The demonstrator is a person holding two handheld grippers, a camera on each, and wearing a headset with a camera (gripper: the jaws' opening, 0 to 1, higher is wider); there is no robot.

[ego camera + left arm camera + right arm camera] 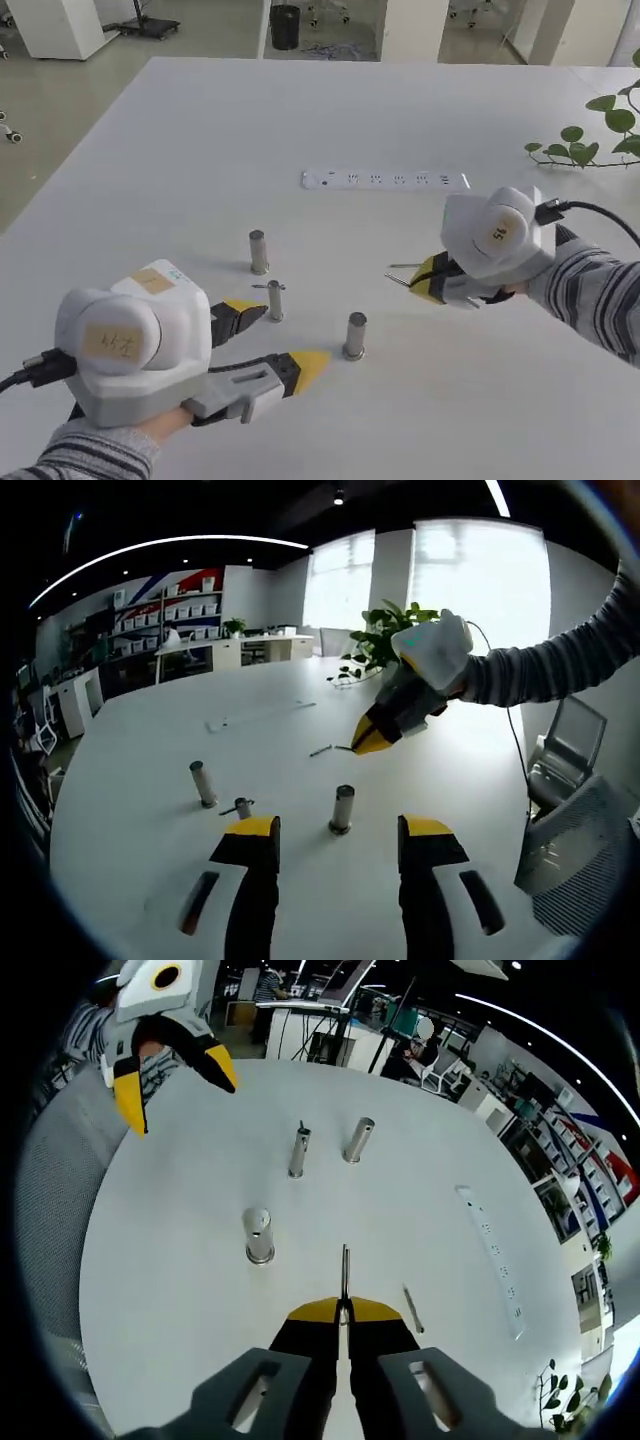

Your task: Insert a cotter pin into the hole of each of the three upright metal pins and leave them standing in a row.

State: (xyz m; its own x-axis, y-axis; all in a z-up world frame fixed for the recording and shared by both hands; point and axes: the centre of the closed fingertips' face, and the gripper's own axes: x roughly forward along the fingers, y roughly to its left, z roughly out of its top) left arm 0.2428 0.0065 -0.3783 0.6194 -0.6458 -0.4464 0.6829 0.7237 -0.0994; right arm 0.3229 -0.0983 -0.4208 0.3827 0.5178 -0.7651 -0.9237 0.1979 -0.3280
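Right tool (343, 1312) aloft with cotter pin (344, 1272)

Likely an open office — desks (250, 648), shelves (165, 608), mesh chair (585, 845).

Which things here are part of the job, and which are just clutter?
Job: far pin, middle pin, near pin, cotter pin in right gripper, loose cotter pin.
Lying about: power strip, plant.

tags (113, 342) on left tool (278, 335) and right tool (428, 282): writing unreadable.
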